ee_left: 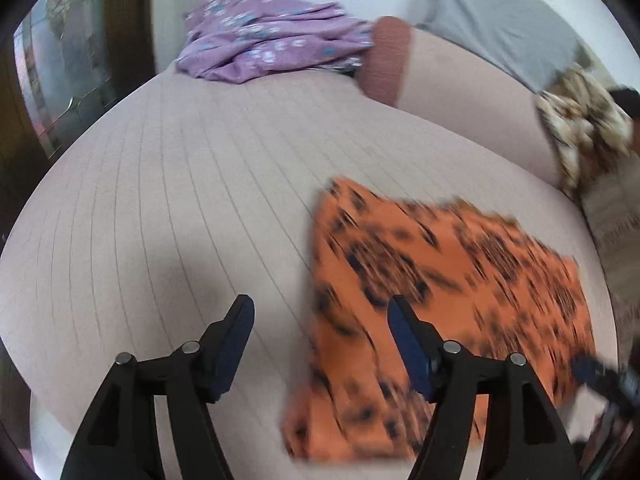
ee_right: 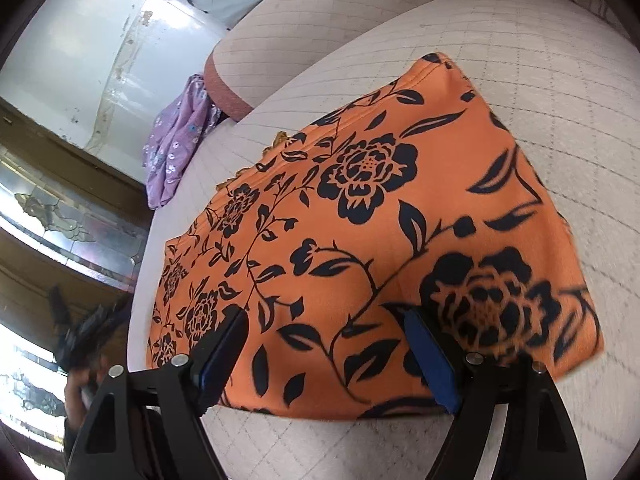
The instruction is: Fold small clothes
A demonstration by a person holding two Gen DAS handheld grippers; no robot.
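An orange floral garment (ee_right: 360,232), already doubled over into a rough rectangle, lay flat on the quilted bed cover (ee_left: 160,200) as two hand-held grippers hung above it. The right gripper (ee_right: 326,356) stood with its jaws wide apart and nothing between the pads, the cloth's near edge lying directly below and ahead of its fingertips. The left gripper (ee_left: 320,344) was likewise spread and empty, its right finger over the garment's left edge and its left finger over bare cover; that view was smeared by motion, so whether a pad brushed the fabric could not be told.

The likeliest trouble from here looked to be a bad pinch: the folded piece was several layers thick at its edges, and a jaw closing on only the top layer would peel the fold open rather than carry it. A pad coming down too low might also catch the bed cover along with the cloth and drag both. Uneven lifting by the two hands could skew the rectangle. A crumpled purple floral garment (ee_left: 272,36) waited well beyond the tools, near a bolster (ee_left: 386,60) at the bed's far side.
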